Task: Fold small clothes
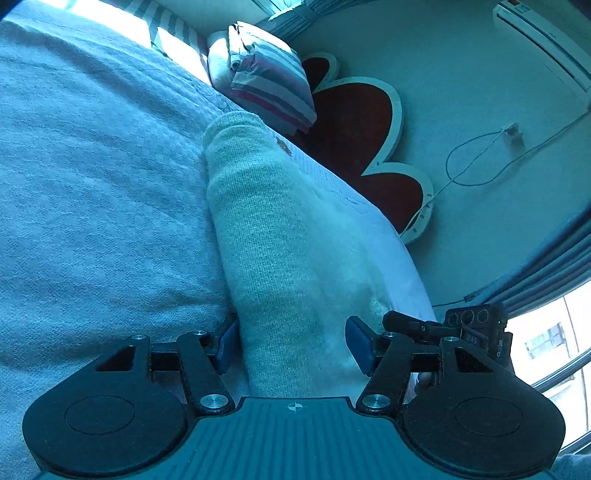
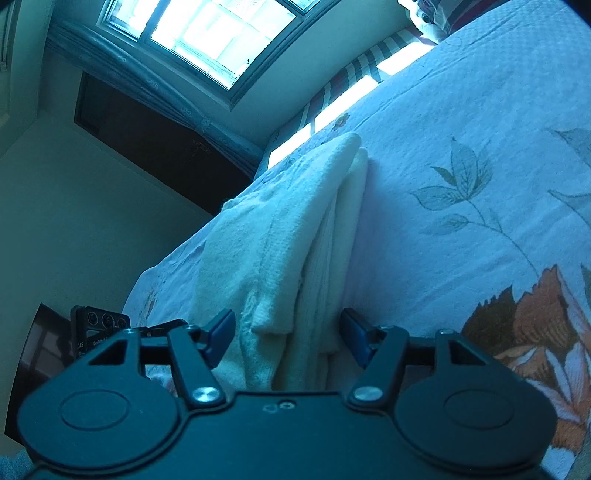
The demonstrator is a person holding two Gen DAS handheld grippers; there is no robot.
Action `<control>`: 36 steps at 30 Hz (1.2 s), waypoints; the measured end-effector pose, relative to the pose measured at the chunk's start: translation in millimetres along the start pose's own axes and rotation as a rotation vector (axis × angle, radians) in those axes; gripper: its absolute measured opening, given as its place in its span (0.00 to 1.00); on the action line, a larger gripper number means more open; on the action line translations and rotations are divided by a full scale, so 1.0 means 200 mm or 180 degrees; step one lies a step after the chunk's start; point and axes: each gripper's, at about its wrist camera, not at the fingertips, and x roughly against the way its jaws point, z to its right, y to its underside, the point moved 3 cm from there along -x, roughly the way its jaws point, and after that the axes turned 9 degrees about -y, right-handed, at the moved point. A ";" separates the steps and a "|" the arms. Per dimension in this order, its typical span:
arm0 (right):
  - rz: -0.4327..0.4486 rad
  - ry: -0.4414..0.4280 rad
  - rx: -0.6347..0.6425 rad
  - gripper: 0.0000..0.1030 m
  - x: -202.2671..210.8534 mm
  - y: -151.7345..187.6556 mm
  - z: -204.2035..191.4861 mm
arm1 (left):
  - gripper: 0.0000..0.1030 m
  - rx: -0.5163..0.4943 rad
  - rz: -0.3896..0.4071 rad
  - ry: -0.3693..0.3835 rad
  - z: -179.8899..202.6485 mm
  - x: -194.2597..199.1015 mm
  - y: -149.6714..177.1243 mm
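A cream knitted garment (image 1: 280, 236) lies on the bed (image 1: 92, 177), folded into a long narrow strip that runs away from both cameras. In the left wrist view it stretches from between the jaws of the left gripper (image 1: 291, 345) up toward the far end of the bed, where a striped folded cloth (image 1: 269, 81) rests against a red, white-edged headboard (image 1: 354, 125). The left gripper's jaws stand apart with the near end of the strip between them; the left blue pad (image 1: 226, 345) lies just beside the knit's edge and the right blue pad (image 1: 360, 345) sits over its other edge, but whether either presses on it cannot be told. The right gripper's camera body (image 1: 476, 325) shows close to the right of it.

In the right wrist view the same garment (image 2: 291, 229) shows two layers, an upper flap overlapping a ribbed lower one. It lies on the floral bedspread (image 2: 480, 184), near the bed's left edge. The right gripper (image 2: 288, 338) has its jaws apart, astride the near end of the garment, with cloth just beside both pads; a firm grip is not evident. A window (image 2: 207, 33) lies beyond.
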 end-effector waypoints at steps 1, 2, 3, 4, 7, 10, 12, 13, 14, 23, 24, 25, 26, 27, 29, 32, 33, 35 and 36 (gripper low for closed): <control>-0.0018 -0.0001 0.0010 0.61 0.00 0.00 0.00 | 0.59 0.0005 -0.0019 0.0026 0.00 0.00 0.00; -0.0043 -0.0008 0.0019 0.61 0.00 0.00 -0.01 | 0.59 0.0014 -0.0027 0.0046 -0.01 0.00 0.00; -0.0073 -0.0025 0.0027 0.60 0.00 0.00 -0.01 | 0.59 0.0023 -0.0032 0.0067 -0.02 0.00 0.00; -0.0097 -0.0049 0.0027 0.59 0.00 -0.01 -0.01 | 0.59 0.0032 -0.0035 0.0095 -0.03 0.00 -0.01; -0.0122 -0.0098 -0.0006 0.54 -0.01 -0.03 0.02 | 0.59 0.0026 -0.0036 0.0129 -0.04 -0.02 -0.03; -0.0114 -0.0166 -0.0055 0.51 -0.02 -0.05 0.04 | 0.58 0.0014 -0.0018 0.0170 -0.03 -0.05 -0.05; -0.0117 -0.0197 -0.0036 0.47 -0.04 -0.06 0.04 | 0.54 0.0023 -0.0006 0.0185 -0.04 -0.07 -0.06; -0.0115 -0.0223 -0.0038 0.47 -0.05 -0.07 0.05 | 0.49 0.0028 -0.0003 0.0185 -0.04 -0.07 -0.07; -0.0121 -0.0250 -0.0034 0.46 -0.06 -0.07 0.05 | 0.44 0.0039 -0.0002 0.0187 -0.06 -0.08 -0.07; -0.0171 -0.0464 0.0011 0.41 -0.07 -0.09 0.06 | 0.41 0.0080 0.0052 0.0395 -0.10 -0.08 -0.07; -0.0156 -0.0487 -0.0020 0.41 -0.07 -0.08 0.06 | 0.41 0.0055 0.0068 0.0389 -0.11 -0.08 -0.06; -0.0154 -0.0482 -0.0013 0.41 -0.07 -0.08 0.06 | 0.41 0.0043 0.0077 0.0377 -0.10 -0.09 -0.06; -0.0163 -0.0462 0.0012 0.41 -0.07 -0.08 0.06 | 0.41 0.0042 0.0090 0.0370 -0.10 -0.09 -0.06; -0.0173 -0.0440 0.0038 0.41 -0.08 -0.08 0.05 | 0.40 0.0031 0.0114 0.0346 -0.09 -0.10 -0.05; -0.0168 -0.0411 0.0063 0.37 -0.11 -0.09 0.03 | 0.36 -0.0053 0.0145 0.0267 -0.06 -0.10 -0.05; -0.0145 -0.0333 0.0093 0.30 -0.11 -0.08 0.03 | 0.34 -0.0105 0.0180 0.0175 -0.04 -0.10 -0.04; -0.0126 -0.0317 0.0105 0.29 -0.11 -0.07 0.02 | 0.33 -0.0118 0.0195 0.0155 -0.03 -0.09 -0.04; -0.0089 -0.0273 0.0161 0.29 -0.10 -0.07 -0.01 | 0.32 -0.0156 0.0246 0.0139 0.00 -0.06 -0.05; -0.0075 -0.0256 0.0186 0.28 -0.09 -0.06 -0.02 | 0.32 -0.0171 0.0281 0.0141 0.02 -0.03 -0.05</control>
